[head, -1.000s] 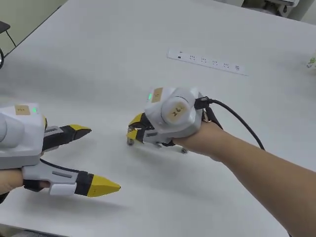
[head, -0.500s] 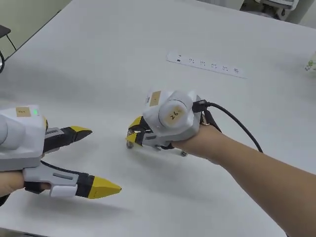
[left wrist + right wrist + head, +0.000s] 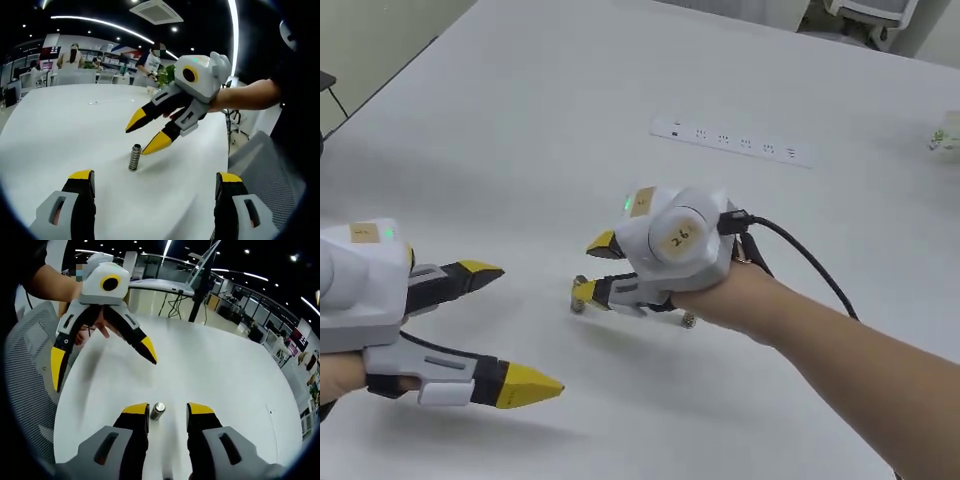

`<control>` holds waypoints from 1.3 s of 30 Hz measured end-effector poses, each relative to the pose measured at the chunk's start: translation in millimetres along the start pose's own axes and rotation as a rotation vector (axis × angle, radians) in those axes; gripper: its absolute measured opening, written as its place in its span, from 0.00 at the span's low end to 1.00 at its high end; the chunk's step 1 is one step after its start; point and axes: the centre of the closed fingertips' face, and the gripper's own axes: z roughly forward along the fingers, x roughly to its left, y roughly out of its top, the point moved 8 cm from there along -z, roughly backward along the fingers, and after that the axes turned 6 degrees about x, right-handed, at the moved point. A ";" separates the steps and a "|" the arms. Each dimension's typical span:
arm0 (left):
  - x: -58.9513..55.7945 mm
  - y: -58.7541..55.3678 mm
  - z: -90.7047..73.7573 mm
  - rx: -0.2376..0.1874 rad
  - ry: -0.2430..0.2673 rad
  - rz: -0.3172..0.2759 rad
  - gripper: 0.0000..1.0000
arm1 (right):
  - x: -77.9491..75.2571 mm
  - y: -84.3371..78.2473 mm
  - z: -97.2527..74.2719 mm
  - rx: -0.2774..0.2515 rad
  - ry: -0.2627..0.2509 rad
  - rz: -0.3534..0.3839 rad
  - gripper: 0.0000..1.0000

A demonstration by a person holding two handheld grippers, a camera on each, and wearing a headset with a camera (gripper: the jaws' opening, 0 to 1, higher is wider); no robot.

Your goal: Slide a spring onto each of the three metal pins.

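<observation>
A short metal pin with a spring on it (image 3: 578, 304) stands upright on the white table (image 3: 520, 130). My right gripper (image 3: 593, 268) is open, its yellow tips just above and beside that pin. Seen along its own jaws, the right gripper (image 3: 167, 410) has the pin (image 3: 158, 410) standing free in the gap, closer to the left jaw. A second small metal piece (image 3: 689, 320) lies under the right hand. My left gripper (image 3: 505, 328) is open wide at the near left, empty, facing the pin (image 3: 134, 157) and the right gripper (image 3: 139, 138).
A white power strip (image 3: 730, 140) lies further back on the table. A small pale object (image 3: 948, 138) sits at the far right edge. A grey mesh chair (image 3: 265, 165) stands by the near table edge. Several people are in the room behind.
The right gripper's jaws have spread apart and lifted slightly, leaving the pin standing on the table. The left gripper has barely moved. The head camera has shifted a little.
</observation>
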 end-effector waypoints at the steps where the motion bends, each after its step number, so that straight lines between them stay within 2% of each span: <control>1: 0.3 0.5 0.3 0.001 0.002 0.001 0.98 | -0.6 0.3 -2.0 -0.008 -0.004 0.009 0.29; 8: -0.4 4.3 1.2 -0.002 0.000 0.009 0.98 | 1.1 -2.1 -14.7 -0.040 -0.026 0.045 0.34; 15: -1.5 5.6 3.9 -0.004 0.002 0.016 0.98 | 5.8 -13.4 -30.6 -0.084 -0.065 0.111 0.45; 22: -2.4 11.5 6.8 -0.009 -0.001 0.026 0.98 | 6.8 -21.4 -46.9 -0.111 -0.100 0.160 0.58; 26: -1.2 13.7 6.2 -0.012 0.002 0.030 0.98 | 5.8 -25.3 -57.5 -0.158 -0.118 0.217 0.63; 32: -0.5 15.3 6.1 -0.021 0.007 0.037 0.98 | 5.1 -38.3 -70.6 -0.187 -0.149 0.274 0.71; 39: 0.1 18.5 5.6 -0.037 0.009 0.044 0.98 | 7.5 -55.5 -86.8 -0.247 -0.191 0.352 0.88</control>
